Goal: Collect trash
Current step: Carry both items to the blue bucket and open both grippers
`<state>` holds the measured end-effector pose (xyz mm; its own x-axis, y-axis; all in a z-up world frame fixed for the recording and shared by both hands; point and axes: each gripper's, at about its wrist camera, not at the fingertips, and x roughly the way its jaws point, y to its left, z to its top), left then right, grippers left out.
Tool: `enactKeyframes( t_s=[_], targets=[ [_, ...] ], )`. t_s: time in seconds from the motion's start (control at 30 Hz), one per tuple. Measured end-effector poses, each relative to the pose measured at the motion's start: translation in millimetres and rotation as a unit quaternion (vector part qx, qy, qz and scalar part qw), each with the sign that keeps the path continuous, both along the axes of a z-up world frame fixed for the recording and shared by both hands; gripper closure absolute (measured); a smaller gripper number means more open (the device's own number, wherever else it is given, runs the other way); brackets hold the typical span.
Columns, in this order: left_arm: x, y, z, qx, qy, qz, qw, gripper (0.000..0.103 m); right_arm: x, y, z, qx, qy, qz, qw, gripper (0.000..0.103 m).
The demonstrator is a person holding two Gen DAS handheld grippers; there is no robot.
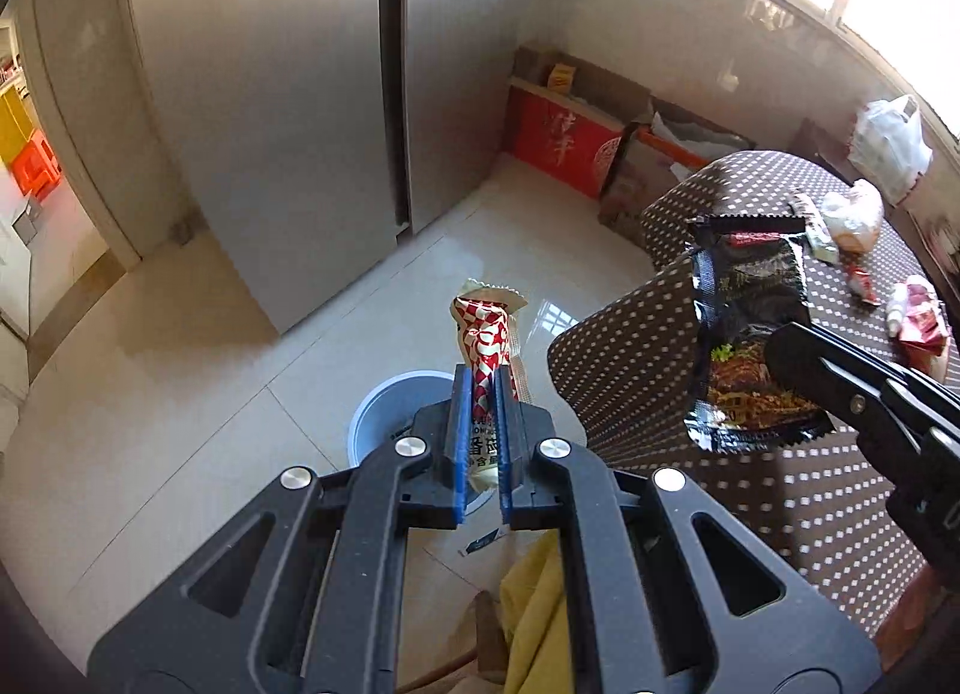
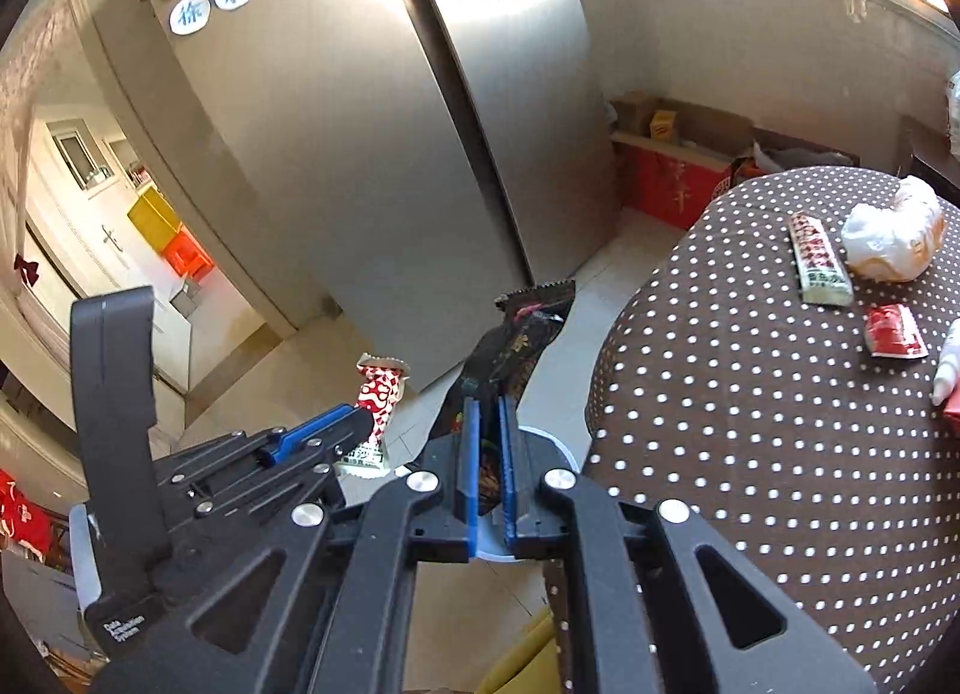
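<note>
Both grippers are loaded and poised over the bin, so the step in hand looks like the drop. The left gripper (image 1: 482, 430) is clamped narrow on a red-and-white snack wrapper (image 1: 487, 334), which stands out straight ahead of its fingertips — long axis in line with the fingers, crimped end pointing away from the gripper. Directly beneath and just beyond those fingers sits the pale blue trash bin (image 1: 384, 418) on the tiled floor.

The right gripper (image 2: 487, 442) is closed on a black noodle packet (image 2: 516, 346); this too runs lengthwise ahead of the fingers, its serrated top edge farthest from the gripper and tilted a little to the gripper's right. The bin's rim shows just below its fingertips (only a sliver of it).

The next move, I judge, calls for parting each pair of fingers while the wrappers hang over the bin's mouth — the black packet is wide and floppy and may catch the rim.

To the right gripper's right, the polka-dot table (image 2: 750, 424) carries more litter: a long sachet (image 2: 819, 259), a crumpled white bag (image 2: 894, 241), a red ketchup packet (image 2: 894, 331).
</note>
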<state>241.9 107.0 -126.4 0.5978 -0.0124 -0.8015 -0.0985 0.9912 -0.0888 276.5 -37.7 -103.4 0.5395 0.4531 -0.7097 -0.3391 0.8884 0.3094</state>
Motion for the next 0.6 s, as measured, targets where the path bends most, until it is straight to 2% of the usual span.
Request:
enactKeyframes(
  t_s=[0.07,0.1,0.13,0.23,0.43,0.6],
  targets=[
    [6,5,-6,0.002,0.003,0.006,1.0000,0.079,3,4,-3,-0.006,0.003,-0.002,1.000,0.096],
    [11,9,-10,0.008,0.006,0.015,0.9998,0.039,4,5,-5,-0.008,0.005,-0.005,1.000,0.096],
    [16,14,-13,0.014,0.000,0.023,0.9996,0.029,7,8,-8,-0.013,0.009,-0.008,1.000,0.096],
    [23,32,-23,0.005,0.021,0.041,0.9989,0.029,8,13,-12,-0.023,0.014,-0.012,1.000,0.096],
    [15,58,-28,-0.003,0.023,0.058,0.9980,0.029,12,40,-23,-0.035,0.030,0.001,0.999,0.096],
    [-3,76,-27,0.005,0.022,0.082,0.9964,0.029,15,73,-40,-0.056,0.049,0.021,0.997,0.096]
  ],
)
